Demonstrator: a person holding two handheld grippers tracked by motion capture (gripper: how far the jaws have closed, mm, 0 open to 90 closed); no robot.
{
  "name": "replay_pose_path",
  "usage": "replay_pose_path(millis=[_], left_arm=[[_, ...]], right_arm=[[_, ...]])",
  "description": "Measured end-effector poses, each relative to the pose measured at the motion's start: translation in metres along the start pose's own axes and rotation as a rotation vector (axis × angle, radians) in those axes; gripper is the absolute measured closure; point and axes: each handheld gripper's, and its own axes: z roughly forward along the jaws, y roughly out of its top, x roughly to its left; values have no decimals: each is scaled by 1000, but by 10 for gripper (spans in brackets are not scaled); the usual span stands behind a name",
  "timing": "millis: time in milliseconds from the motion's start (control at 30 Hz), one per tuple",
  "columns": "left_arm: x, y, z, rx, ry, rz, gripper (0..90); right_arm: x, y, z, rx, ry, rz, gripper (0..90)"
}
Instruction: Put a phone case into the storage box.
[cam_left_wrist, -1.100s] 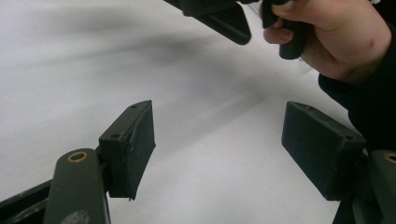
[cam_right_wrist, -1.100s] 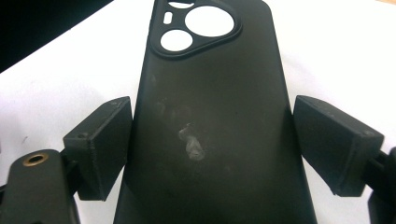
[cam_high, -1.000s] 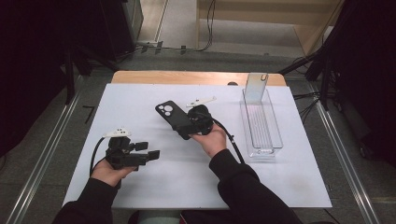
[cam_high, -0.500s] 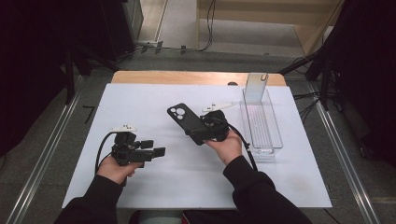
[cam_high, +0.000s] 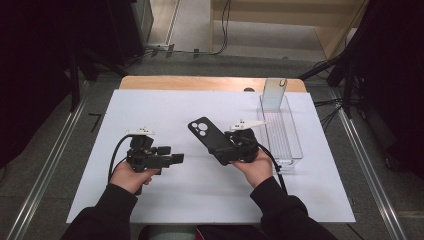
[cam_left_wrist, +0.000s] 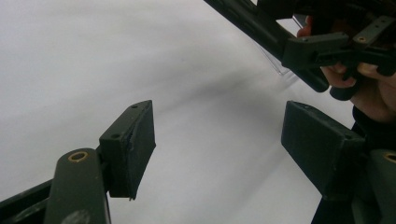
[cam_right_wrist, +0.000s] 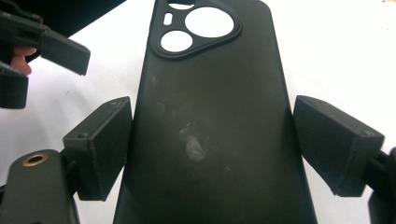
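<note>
A black phone case (cam_high: 206, 134) with round camera cut-outs hangs above the white sheet, back side up. My right gripper (cam_high: 225, 150) is shut on its lower half. In the right gripper view the two pads (cam_right_wrist: 100, 144) press on the case's (cam_right_wrist: 210, 70) long edges. My left gripper (cam_high: 176, 159) points right, held a little above the sheet to the left of the case. Its jaws (cam_left_wrist: 217, 121) stand open with nothing between them. The case's edge (cam_left_wrist: 247, 23) and the right gripper (cam_left_wrist: 327, 46) appear at the top of the left gripper view.
A clear plastic tray (cam_high: 289, 150) lies on the right part of the white sheet (cam_high: 165, 110), with an upright clear flap (cam_high: 275, 92) at its far end. The wooden table edge (cam_high: 200, 82) runs behind the sheet. Dark stands and cables flank the table.
My right gripper has carried the phone case to the right, closer to the clear tray. The left gripper has drifted slightly right, still open and empty.
</note>
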Motion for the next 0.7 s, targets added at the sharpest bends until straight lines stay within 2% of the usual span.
replay_pose_path(millis=[267,367,600,700], left_arm=[[-1,11,3,-17,2,-19,262],[-1,14,5,-22,-13,-23,262],[-3,25,8,-28,7,-52,265],[-4,31,9,-30,22,-47,265]], right_arm=[[3,-7,-8,-31,-18,20,132],[3,-9,-8,-29,-21,33,132],[6,-14,-5,-52,-35,62,132],[7,-16,-1,-54,-44,77,132]])
